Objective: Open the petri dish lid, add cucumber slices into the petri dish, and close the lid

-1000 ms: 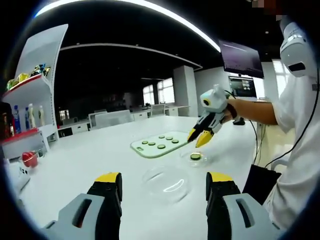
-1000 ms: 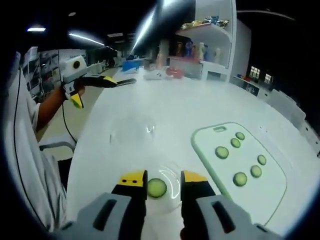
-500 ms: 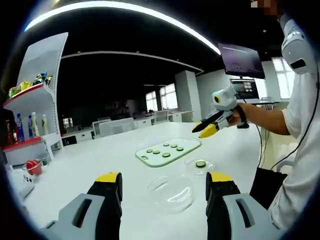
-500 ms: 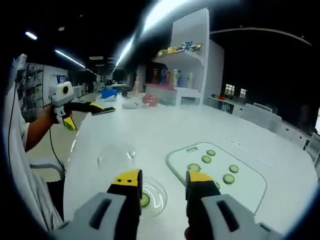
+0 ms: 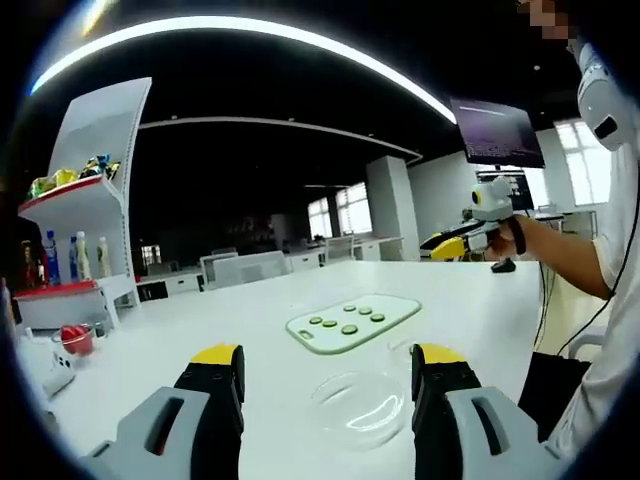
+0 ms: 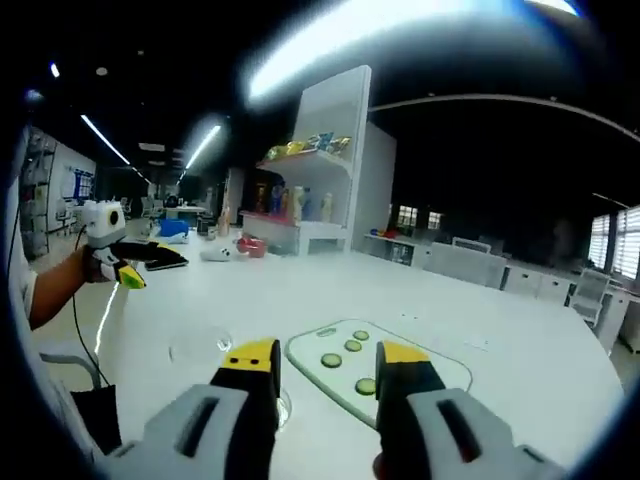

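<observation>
**Both Grippers Up, Lid Waiting on the Tabletop**

The left gripper (image 5: 327, 372) hung above the white tabletop (image 5: 200, 320), its yellow-tipped fingers (image 5: 218, 362) spread wide and holding nothing. Right between them, down on the surface, lay a clear round piece (image 5: 358, 400) — by the look of it the lid, though glass on white made that hard to call. The dish base was not clearly readable in the left gripper view; in the right gripper view a curved clear rim (image 6: 284, 408) peeked out just beside the right gripper's (image 6: 316, 362) left finger, and a second clear disc (image 6: 197, 350) lay further left.

The right gripper's fingers stood apart too, empty, raised over the near edge of the pale green board (image 6: 440, 372). Cucumber slices (image 5: 349, 329) were sitting on that board, well beyond the clear piece.

Judging from this, the closing step looked near: the left gripper would need to drop level, straddle the lid's rim, and pinch gently — thin, slick plastic could slip or flip. Lift it flat, then seat it square over the dish.

Off to the side, a shelf (image 5: 75, 200) carried bottles (image 5: 82, 255) and packets, a red object (image 5: 76, 338) sat below it, and a monitor (image 5: 497, 133) hung near the person's sleeve (image 5: 620, 290). None of it crowded the path; the board's edge was the nearest thing.
</observation>
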